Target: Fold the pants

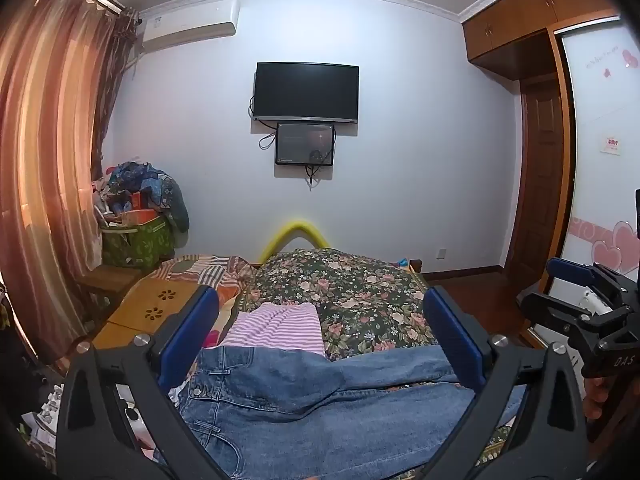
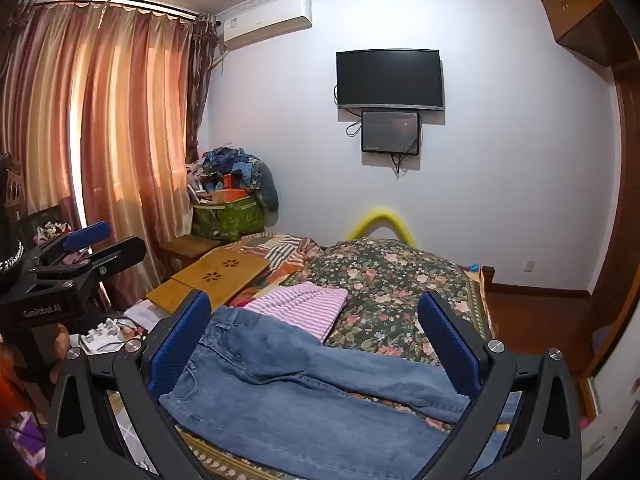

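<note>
Jaws spread wide above jeans (image 1: pixel 320 392) lying flat.

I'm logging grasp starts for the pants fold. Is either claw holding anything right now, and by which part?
Nothing is held. Both the left claw and right claw are open above the jeans, which lie spread on the bed.

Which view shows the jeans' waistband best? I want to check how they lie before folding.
The right wrist view: the jeans show waistband and both legs spread on the bed. In the left wrist view the jeans appear closer, with the waistband partly behind a gripper finger.
</note>
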Motion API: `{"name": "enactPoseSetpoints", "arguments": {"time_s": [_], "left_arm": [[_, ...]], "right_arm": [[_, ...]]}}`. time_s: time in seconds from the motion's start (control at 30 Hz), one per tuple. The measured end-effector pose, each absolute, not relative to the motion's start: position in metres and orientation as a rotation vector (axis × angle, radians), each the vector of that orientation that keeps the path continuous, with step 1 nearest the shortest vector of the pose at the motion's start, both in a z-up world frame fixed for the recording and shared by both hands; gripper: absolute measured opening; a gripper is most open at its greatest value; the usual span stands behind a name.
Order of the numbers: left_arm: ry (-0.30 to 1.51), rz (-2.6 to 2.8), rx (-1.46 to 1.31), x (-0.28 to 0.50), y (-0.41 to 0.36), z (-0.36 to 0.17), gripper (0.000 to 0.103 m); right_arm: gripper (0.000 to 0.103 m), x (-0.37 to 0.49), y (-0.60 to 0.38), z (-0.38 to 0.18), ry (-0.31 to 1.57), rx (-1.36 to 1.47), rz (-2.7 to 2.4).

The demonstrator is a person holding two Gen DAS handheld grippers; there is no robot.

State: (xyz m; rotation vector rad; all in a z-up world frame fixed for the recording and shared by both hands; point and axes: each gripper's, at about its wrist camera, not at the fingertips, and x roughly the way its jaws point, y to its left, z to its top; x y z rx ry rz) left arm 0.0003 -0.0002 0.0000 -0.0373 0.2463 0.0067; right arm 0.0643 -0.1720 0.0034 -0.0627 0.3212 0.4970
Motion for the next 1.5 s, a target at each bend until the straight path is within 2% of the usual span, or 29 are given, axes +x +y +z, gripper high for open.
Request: {"name": "enactPoseSetpoints", "arguments": {"time_s": [1.5], "left_arm": [[0.230,0.002,-0.062,0.001,0.005,-0.002,0.103]], "right_arm": [[0.103,0.060,-0.163,0.002,0.305,-0.082,0.488]]}}
